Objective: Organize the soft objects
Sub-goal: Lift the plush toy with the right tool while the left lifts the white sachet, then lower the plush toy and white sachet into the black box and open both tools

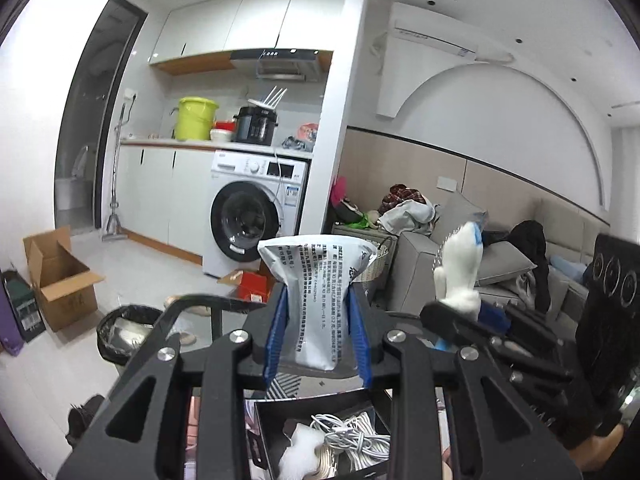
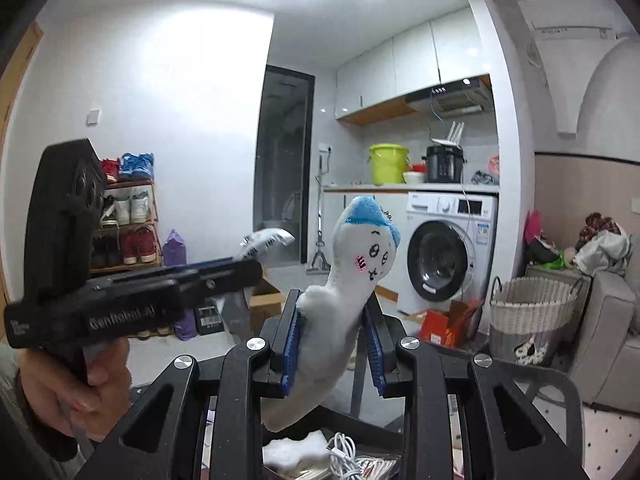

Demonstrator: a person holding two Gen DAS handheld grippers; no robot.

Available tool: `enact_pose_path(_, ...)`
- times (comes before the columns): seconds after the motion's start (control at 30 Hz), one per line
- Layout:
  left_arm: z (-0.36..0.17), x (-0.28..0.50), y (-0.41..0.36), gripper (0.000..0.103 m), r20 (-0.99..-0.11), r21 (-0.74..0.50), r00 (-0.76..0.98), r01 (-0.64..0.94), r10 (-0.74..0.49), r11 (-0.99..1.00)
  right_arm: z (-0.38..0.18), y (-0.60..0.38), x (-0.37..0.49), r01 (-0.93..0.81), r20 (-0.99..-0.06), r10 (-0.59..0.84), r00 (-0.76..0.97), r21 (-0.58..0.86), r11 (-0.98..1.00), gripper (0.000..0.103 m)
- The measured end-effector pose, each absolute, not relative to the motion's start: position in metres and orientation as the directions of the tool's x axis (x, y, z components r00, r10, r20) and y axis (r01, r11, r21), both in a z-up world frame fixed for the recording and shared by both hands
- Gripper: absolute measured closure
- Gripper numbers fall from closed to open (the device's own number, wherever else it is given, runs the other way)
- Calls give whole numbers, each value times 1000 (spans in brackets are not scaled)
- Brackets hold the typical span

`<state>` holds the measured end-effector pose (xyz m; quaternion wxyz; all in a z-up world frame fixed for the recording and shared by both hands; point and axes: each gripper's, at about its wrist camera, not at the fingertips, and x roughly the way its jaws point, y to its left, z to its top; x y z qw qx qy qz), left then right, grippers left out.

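The left gripper [image 1: 318, 332] is squeezed tight on a soft white pack [image 1: 316, 300]. The right gripper [image 2: 334, 344] is squeezed tight on a plush toy [image 2: 352, 272]. Both soft things are up in the air, above a dark box [image 1: 264, 432] with white cables [image 1: 352, 436] in it.

I think this is the carry step. Next, each thing needs a spot to go, then a gentle let-go.

The box is mostly hidden behind the grippers. The words on the pack are too small to read.
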<state>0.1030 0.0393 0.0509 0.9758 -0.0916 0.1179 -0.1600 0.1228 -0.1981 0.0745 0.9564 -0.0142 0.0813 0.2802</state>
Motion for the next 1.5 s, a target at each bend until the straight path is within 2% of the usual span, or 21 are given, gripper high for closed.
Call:
enact_pose_path(0.33,41,108,25,75,-248,-164,909,302,-335,939,67,-191,147,-513,-234,507,829,42,858,74)
enact_pose_path(0.5,27,132,18,75,-387,-160,864,282,-322,946,53,-186,167,-472,-347,452,822,28,881,74)
enact_pose_path(0.6,8,147,6,75,-511,-134,799,291,-318,947,33,-182,187,-461,-471,431,770,56,886,74)
enact_pose_path(0.73,-9,155,-4,75,-594,-119,747,284,-298,951,7,-179,207,-439,-612,391,688,78,895,74)
enact_pose_path(0.93,-31,166,-22,75,-699,-93,662,290,-270,952,-26,-173,221,-453,-720,368,589,84,888,74)
enact_pose_path(1.3,-70,173,-38,75,-793,-24,576,293,-196,956,-79,-172,229,-469,-795,336,505,75,880,74)
enact_pose_path(1.5,-71,168,-44,75,-805,0,565,302,-179,953,-90,-168,231,-535,-829,357,431,84,841,74)
